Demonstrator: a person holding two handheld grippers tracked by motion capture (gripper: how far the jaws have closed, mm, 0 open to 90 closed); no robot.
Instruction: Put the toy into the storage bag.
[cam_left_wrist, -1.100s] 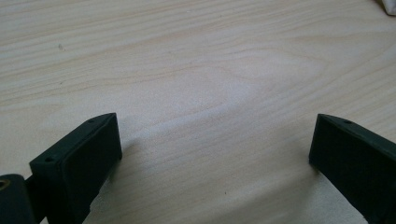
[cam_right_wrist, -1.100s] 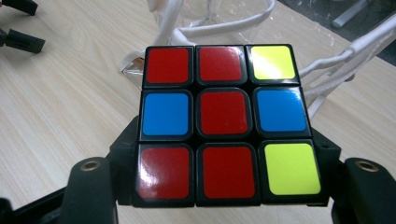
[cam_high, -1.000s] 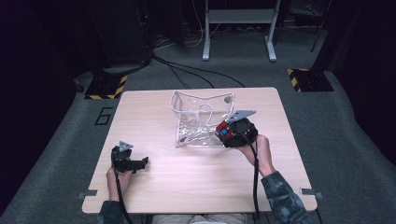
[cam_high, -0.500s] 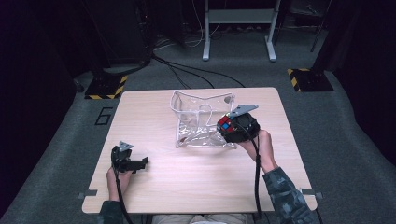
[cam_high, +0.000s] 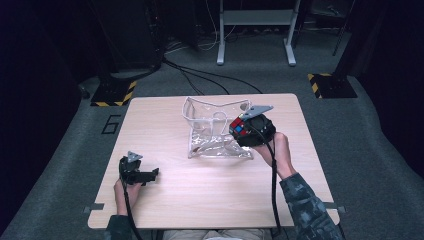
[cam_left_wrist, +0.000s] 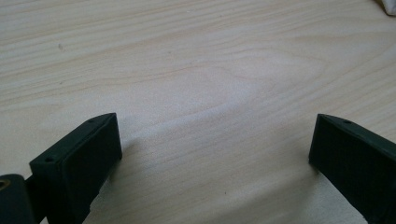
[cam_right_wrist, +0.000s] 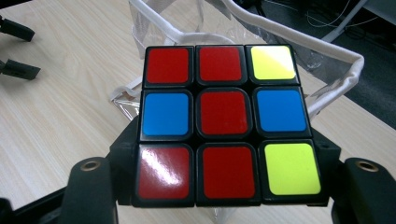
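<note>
A puzzle cube (cam_right_wrist: 226, 125) with red, blue and yellow stickers sits clamped between the jaws of my right gripper (cam_high: 241, 129), lifted above the right edge of a clear plastic bag (cam_high: 212, 128) with a white rim. The bag stands open on the middle of the wooden table (cam_high: 210, 190). In the right gripper view the bag's white rim (cam_right_wrist: 299, 39) runs behind the cube. My left gripper (cam_high: 150, 175) rests at the table's front left, open, its jaws spread wide over bare wood (cam_left_wrist: 210, 93) with nothing between them.
The table stands on grey carpet. Black cables (cam_high: 200, 75) cross the floor behind it, near a metal stand (cam_high: 255, 30) and two yellow-and-black striped bases (cam_high: 112, 92). A corner of white material (cam_left_wrist: 387, 5) shows at the top right of the left gripper view.
My right gripper has carried the cube a little up and away from the person, over the bag's right rim. The left gripper has stayed put.
</note>
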